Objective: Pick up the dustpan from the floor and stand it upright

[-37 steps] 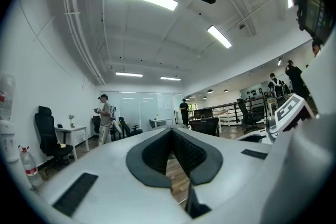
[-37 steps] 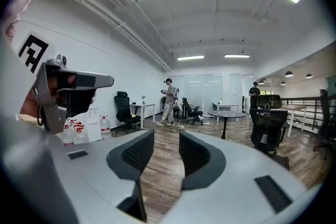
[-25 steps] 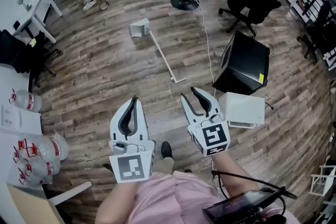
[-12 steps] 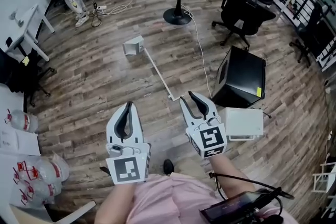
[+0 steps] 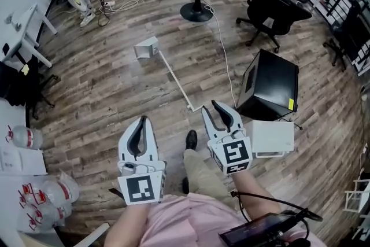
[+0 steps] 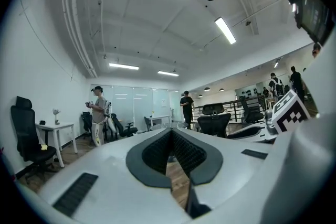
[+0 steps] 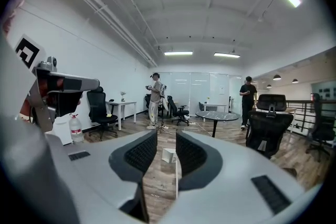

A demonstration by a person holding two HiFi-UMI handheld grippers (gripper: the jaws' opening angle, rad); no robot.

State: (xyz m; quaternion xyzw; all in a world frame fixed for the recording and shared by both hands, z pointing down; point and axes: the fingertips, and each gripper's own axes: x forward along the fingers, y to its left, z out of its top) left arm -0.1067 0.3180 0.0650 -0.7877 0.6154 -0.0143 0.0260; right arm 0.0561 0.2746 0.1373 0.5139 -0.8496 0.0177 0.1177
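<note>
At the far left of the head view, water bottles [image 5: 22, 137] lie by the wall. The left gripper [image 5: 143, 120] hovers over the wooden floor [image 5: 104, 95] with its jaws clenched tip to tip. The left gripper view shows the black pads [image 6: 157, 152] meeting at their far ends with nothing caught between them. Ahead of both tools, the dustpan [image 5: 147, 48] lies flat on the floor, its pan well beyond the left gripper and its long handle [image 5: 175, 78] slanting back toward the person. The T-shaped handle end [image 5: 196, 107] rests just beside the right gripper [image 5: 209, 106], apart from it. The right gripper's jaws stand released with a narrow gap and grasp nothing. In the right gripper view, the dustpan [image 7: 168, 156] shows through that gap, farther along the floor. The person's shoe [image 5: 191, 139] is planted between the two grippers. To the right sit a white box [image 5: 272, 137] and a black case [image 5: 272, 85].
</note>
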